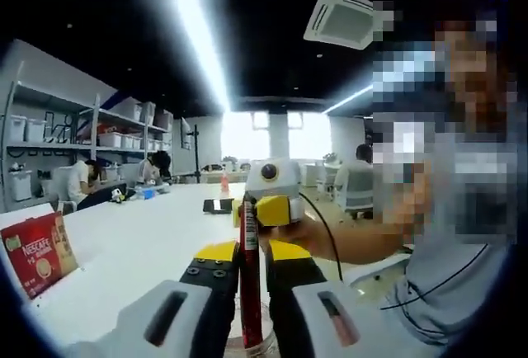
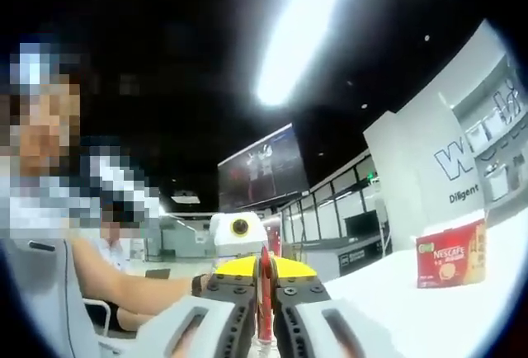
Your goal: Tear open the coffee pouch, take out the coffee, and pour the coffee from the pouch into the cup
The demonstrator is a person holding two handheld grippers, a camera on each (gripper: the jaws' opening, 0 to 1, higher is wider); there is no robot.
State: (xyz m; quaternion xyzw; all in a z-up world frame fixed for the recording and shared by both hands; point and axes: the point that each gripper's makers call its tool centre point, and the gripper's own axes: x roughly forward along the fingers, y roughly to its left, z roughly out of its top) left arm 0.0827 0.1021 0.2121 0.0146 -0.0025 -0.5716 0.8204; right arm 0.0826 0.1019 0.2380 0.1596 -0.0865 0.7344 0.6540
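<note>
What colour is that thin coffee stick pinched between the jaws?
Red; the coffee stick shows best in the left gripper view.

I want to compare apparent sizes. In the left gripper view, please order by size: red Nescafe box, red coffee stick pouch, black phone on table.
1. Red coffee stick pouch, though nearness to the camera enlarges it.
2. Red Nescafe box.
3. Black phone, far away on the table.

The coffee pouch [image 1: 250,271] is a slim red stick sachet, standing upright and clamped between the closed yellow-tipped jaws of the left gripper [image 1: 244,252]. Its upper end reaches the yellow jaws of the right gripper [image 1: 257,209], which meets it from the far side. In the right gripper view the same pouch [image 2: 264,296] appears as a thin red strip, upright, pinched between that gripper's closed jaws [image 2: 262,269], its top edge rising just above the jaw tips.
</note>
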